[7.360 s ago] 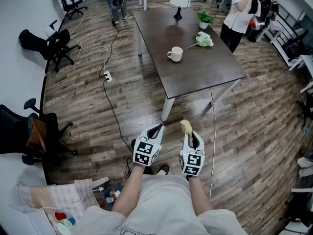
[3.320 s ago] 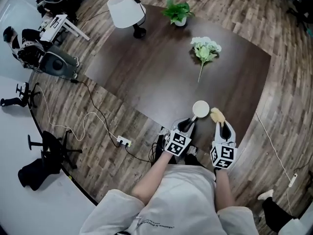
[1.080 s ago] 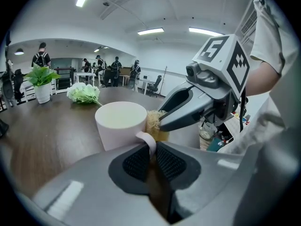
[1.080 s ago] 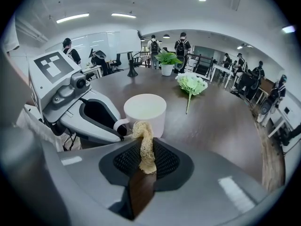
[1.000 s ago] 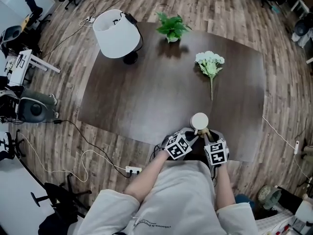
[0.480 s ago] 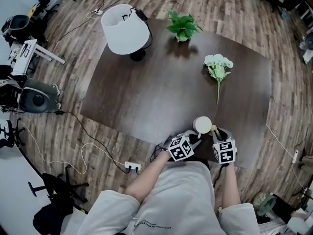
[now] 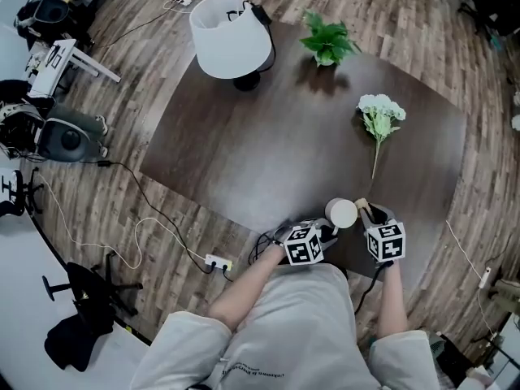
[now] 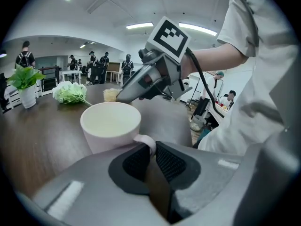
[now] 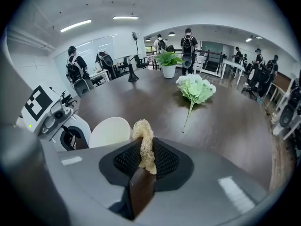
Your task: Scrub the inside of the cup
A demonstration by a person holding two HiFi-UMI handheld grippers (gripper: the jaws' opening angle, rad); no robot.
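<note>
On the dark brown table (image 7: 268, 136), near its front edge, stands a smooth round white cup (image 7: 341, 213). The left gripper (image 8: 150, 155) pinches its curved handle between 2 ribbed pads. The right gripper (image 9: 146, 158) clamps a rough, fibrous yellowish scrubber (image 9: 142, 133) just beside the rim.

1. A dark wooden tabletop (image 7: 276, 145) stands on a plank floor (image 7: 122, 112).
2. A lamp with a white shade (image 7: 230, 35) stands at the far left corner of the tabletop.
3. A small green potted plant (image 7: 327, 41) is by the far edge, right of the lamp.
4. A bunch of white flowers (image 7: 379, 116) lies near the right edge, its stem toward the near edge.
5. A white cup (image 7: 342, 214) stands at the near edge, close to the right corner.
6. The left gripper (image 7: 327, 231) reaches the cup from the person's side.
7. The right gripper (image 7: 370, 214) is just right of the cup, with a yellowish scrubber (image 7: 361, 206) at its tip.
8. A white power strip (image 7: 216, 262) with cables lies on the floor.
</note>
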